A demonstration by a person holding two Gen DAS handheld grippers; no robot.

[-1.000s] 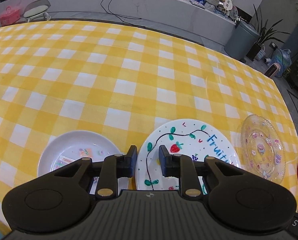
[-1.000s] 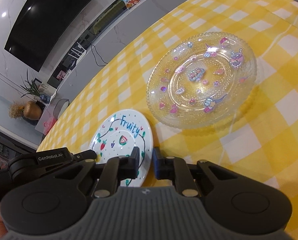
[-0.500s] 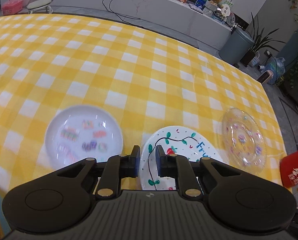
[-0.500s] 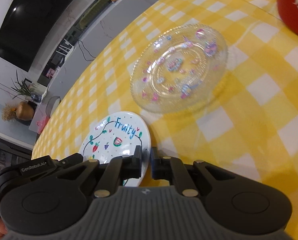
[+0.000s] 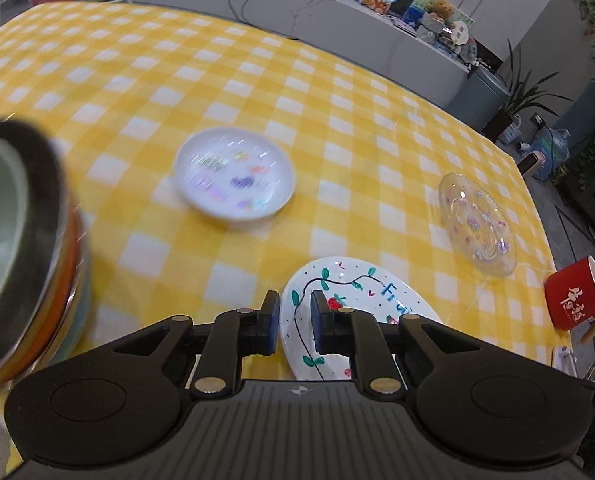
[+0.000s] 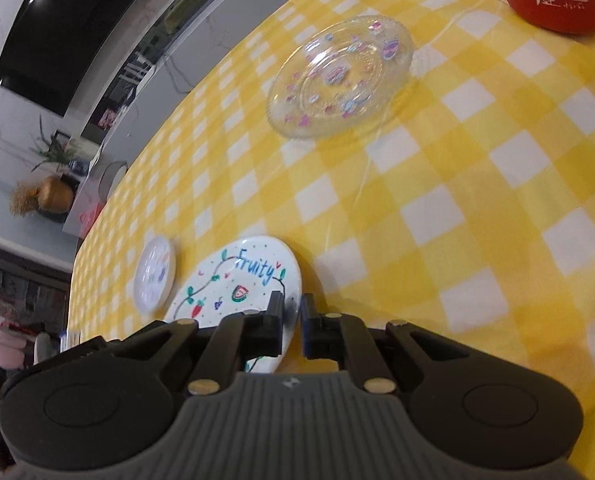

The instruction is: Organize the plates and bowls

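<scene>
Both tongs pulled back across tabletop (image 5: pixel 337 100) since earlier frames; stacked bowls (image 5: pixel 21 240) now in view at left. Left tongs (image 5: pixel 293 322) just narrowed, clenched on rim of painted "Fruity" plate (image 5: pixel 353 292). Right tongs (image 6: pixel 291 326) clenched on same plate's (image 6: pixel 237 280) opposite edge. White plate (image 5: pixel 235 176) and glass plate (image 5: pixel 477 224) lie apart on tabletop; red mug (image 5: pixel 573 300) near right edge.
</scene>
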